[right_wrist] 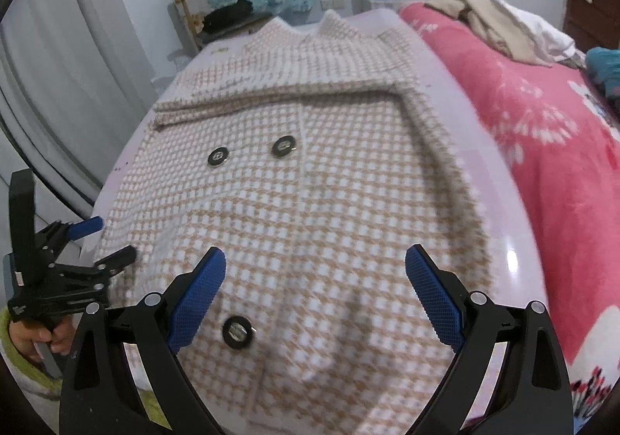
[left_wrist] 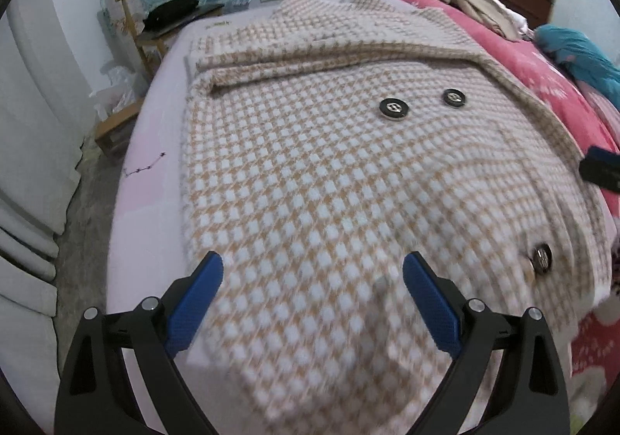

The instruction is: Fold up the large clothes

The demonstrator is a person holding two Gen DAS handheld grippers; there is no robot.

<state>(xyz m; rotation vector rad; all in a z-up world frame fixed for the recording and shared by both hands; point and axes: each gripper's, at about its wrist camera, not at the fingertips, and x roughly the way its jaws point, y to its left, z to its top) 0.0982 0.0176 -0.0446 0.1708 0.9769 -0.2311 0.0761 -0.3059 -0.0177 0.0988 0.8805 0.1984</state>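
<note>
Lying flat, fuzzy houndstooth coat [left_wrist: 310,171] under spread ribbed-padded left tongs [left_wrist: 313,272].

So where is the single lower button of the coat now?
In the right wrist view the lower button lies on the checked coat, just inside the right hand-held gripper's left finger.

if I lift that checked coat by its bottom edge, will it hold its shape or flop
Probably flop: the coat lies in soft ripples, with a sleeve folded flat across it. The thick, fuzzy weave suggests it is fairly heavy and grippy rather than slippery.
</note>
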